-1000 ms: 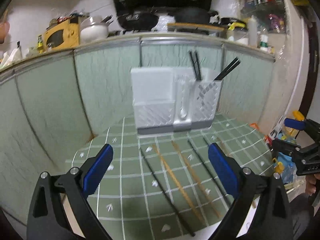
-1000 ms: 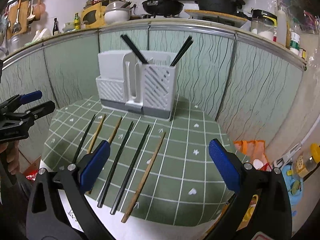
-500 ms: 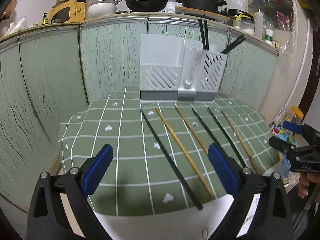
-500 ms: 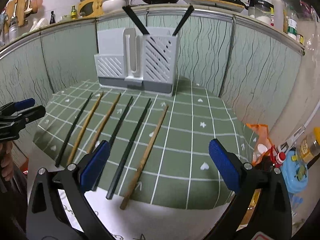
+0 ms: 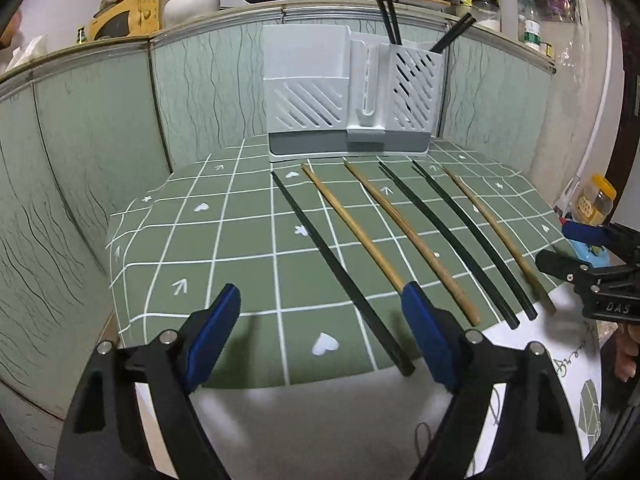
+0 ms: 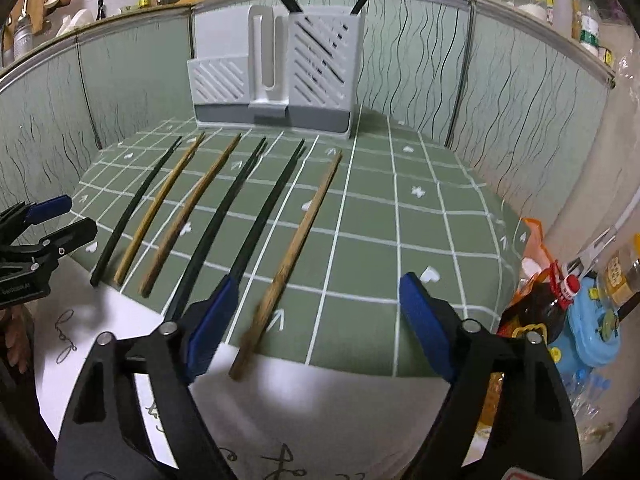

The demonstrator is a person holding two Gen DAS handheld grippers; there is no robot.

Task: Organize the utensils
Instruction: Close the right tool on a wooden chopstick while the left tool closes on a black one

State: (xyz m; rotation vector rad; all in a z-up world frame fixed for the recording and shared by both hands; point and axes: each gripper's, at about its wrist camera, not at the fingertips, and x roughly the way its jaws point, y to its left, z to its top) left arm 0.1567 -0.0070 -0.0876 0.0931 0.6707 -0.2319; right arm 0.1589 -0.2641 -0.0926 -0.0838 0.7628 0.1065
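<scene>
Several chopsticks, black and wooden, lie side by side on a green checked mat (image 5: 224, 240). A white slotted utensil holder (image 5: 352, 96) stands at the mat's far edge with black chopsticks (image 5: 388, 14) in its right compartment. My left gripper (image 5: 322, 332) is open and empty, low over the mat's near edge, with the leftmost black chopstick (image 5: 340, 276) between its fingers. My right gripper (image 6: 318, 320) is open and empty, with the rightmost wooden chopstick (image 6: 296, 248) between its fingers. The holder (image 6: 276, 72) shows far back in the right wrist view.
Green panels wall the mat at the back and sides. A shelf above holds pans, bowls and bottles. Bottles, a blue toy (image 6: 588, 328) and an orange bag stand off the table's right side. White table surface (image 5: 320, 432) lies near me.
Both grippers have dropped lower and drawn back toward the mat's near edge. The holder now looks farther off. No chopstick has moved.
</scene>
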